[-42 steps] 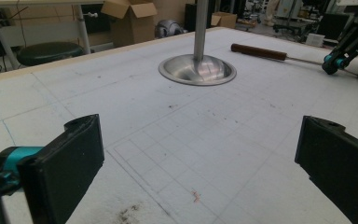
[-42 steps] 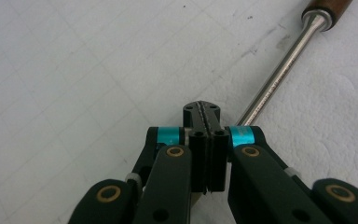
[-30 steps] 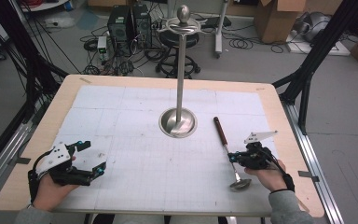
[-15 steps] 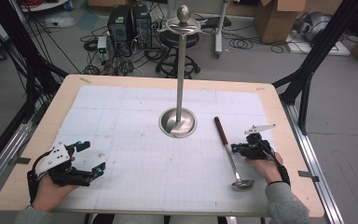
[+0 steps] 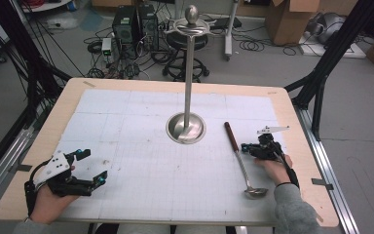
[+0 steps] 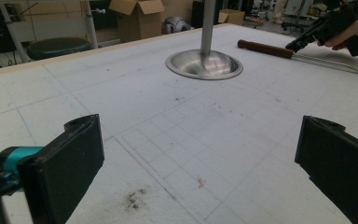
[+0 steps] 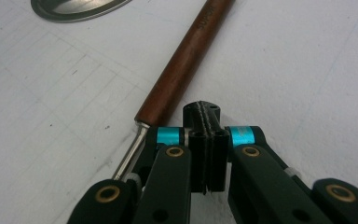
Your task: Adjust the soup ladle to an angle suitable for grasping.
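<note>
**Operator:** Which step is in hand?

**Technician:** The approach to the ladle. It lies flat on the white mat, to the right of the stand, wooden handle pointing away from the person and bowl toward the near edge. The right gripper sits just beside the handle, at the junction of wood and metal shank. In the right gripper view its jaws are pressed flat together with nothing between them; the handle runs along their left side, outside them.

**Operator:** And the other tool?

**Technician:** The left gripper rests at the near left of the table, well apart from the ladle. Its jaws stand wide apart and hold nothing.

**Operator:** What does the next move call for?

**Technician:** Judged from this position, no grasp is possible yet. The right jaws would have to spread wider than the handle, shift sideways to straddle it, lower to the mat, then clamp. The round handle may roll if only one pad meets it.
</note>
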